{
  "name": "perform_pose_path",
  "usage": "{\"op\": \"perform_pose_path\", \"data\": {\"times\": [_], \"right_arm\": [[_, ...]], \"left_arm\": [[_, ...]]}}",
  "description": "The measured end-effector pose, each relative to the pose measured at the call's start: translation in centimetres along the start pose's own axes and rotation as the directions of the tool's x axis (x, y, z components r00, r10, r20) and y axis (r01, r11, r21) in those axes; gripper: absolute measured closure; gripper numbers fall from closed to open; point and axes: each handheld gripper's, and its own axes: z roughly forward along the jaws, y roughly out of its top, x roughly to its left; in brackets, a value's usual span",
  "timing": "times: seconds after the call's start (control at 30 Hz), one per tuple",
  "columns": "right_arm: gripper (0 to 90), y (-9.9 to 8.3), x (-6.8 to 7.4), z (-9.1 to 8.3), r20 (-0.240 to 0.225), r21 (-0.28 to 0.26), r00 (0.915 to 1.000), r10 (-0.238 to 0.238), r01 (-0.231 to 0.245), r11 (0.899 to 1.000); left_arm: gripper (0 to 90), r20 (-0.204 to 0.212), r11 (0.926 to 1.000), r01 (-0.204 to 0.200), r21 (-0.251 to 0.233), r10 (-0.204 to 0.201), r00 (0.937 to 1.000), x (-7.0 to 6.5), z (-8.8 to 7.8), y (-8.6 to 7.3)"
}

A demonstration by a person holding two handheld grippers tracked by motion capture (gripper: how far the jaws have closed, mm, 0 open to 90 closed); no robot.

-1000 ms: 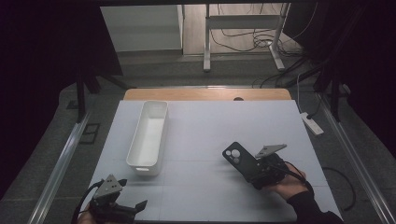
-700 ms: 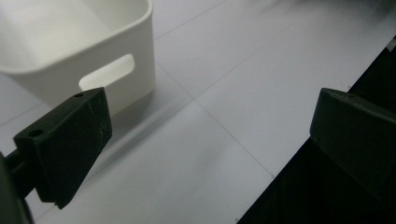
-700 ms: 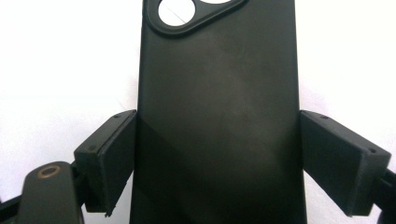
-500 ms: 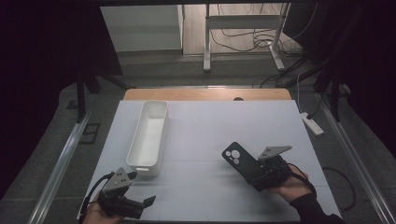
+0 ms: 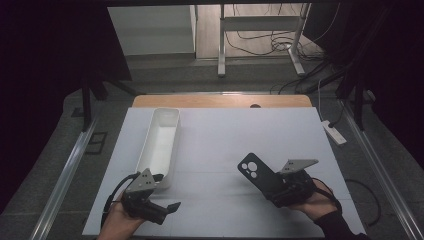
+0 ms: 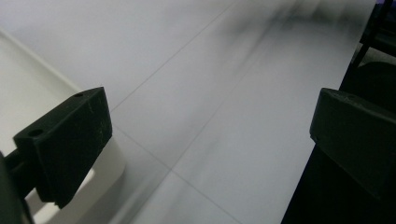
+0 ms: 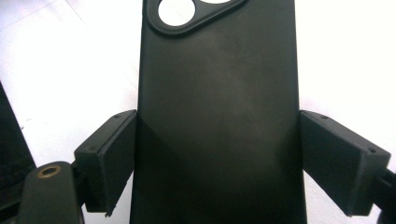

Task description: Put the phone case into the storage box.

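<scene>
Right claw (image 5: 267,184): clenched across the width of the black phone case (image 5: 256,172); in the right gripper view both pads (image 7: 111,161) press against the case's long edges, near its lower end.
Phone case: held off the white surface (image 5: 240,135) at the right front, tilted so that its camera end points up and towards the left; its back faces the high camera.
Case detail: a raised camera cut-out with round openings (image 7: 173,12) at the top end; the back is plain matt black.
Writing: no brand, label or lettering can be read on the case, the tray or the claws.
Left claw (image 5: 167,209): released, jaws standing wide apart with only the surface between them; it sits at the left front corner, pointing to the right along the front edge.
White tray (image 5: 161,145): long and narrow, lying lengthwise on the left half of the surface; its near end lies just beside the left claw, and in the left gripper view its rim (image 6: 28,107) shows behind one jaw.
Hands: the left hand (image 5: 117,222) and right hand (image 5: 315,200) come in from the bottom edge, each wrapped around its gripper.
Grey plates: a three-cornered plate (image 5: 298,164) tops the right gripper; another (image 5: 142,181) tops the left.
</scene>
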Motion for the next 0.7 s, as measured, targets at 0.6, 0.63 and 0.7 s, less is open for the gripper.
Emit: {"op": "perform_pose_path", "data": {"times": [0.6,0.63,0.7], "right_arm": [[15.4,0.5,0.7,-0.6,-0.082,-0.08,0.9956,-0.045,0.038,0.996],[15.4,0.5,0.7,-0.6,-0.082,-0.08,0.9956,-0.045,0.038,0.996],[15.4,0.6,0.8,-0.7,-0.092,-0.086,0.9946,-0.047,0.039,0.996]], "left_arm": [[0.0,0.059,0.9983,-0.048,-0.032,0.05,0.997,1.2,1.9,2.3],[0.0,0.063,0.9981,-0.05,-0.036,0.052,0.9967,1.2,1.9,2.4],[0.0,0.084,0.9977,-0.049,-0.046,0.053,0.9951,1.5,2.0,2.6]]}}
